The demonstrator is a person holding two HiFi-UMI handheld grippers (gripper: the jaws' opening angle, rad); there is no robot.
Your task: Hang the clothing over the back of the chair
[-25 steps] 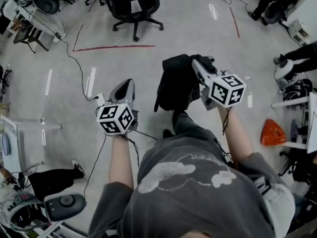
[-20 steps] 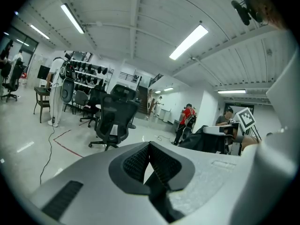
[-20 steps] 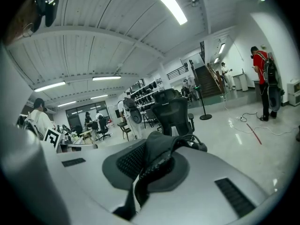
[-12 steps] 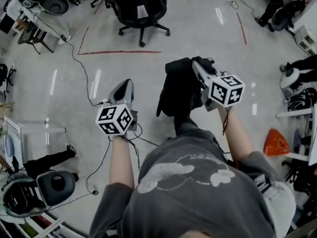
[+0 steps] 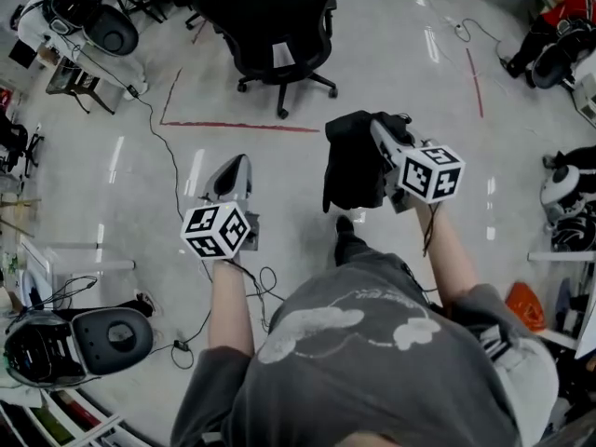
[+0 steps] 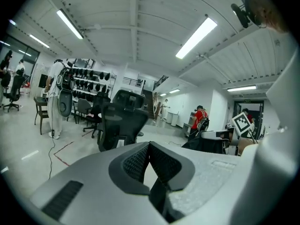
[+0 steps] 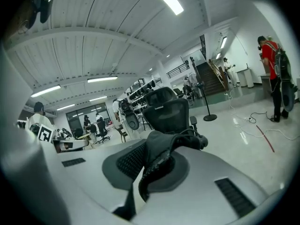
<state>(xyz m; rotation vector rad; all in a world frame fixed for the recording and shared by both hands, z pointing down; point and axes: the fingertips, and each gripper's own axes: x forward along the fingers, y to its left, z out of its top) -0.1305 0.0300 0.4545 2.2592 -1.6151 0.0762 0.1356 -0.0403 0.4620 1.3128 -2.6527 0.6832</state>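
The right gripper [image 5: 377, 128] clamps the black clothing [image 5: 352, 161] above the floor [image 5: 112, 212]; the left gripper [image 5: 240, 159], its 2 jaws together and empty, faces the chair [image 5: 275, 21].

Lab/workshop w/ office chair [image 5: 279, 26], floor cables [image 5: 160, 138] (red tape [image 5: 242, 126] marks too).

Left gripper [image 6: 149, 144] jaws together, empty; black office chair [image 6: 119, 123] ahead, beyond tips

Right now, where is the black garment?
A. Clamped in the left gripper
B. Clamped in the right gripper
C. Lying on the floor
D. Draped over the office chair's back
B: the right gripper is shut on the black garment, which hangs from it short of the office chair.
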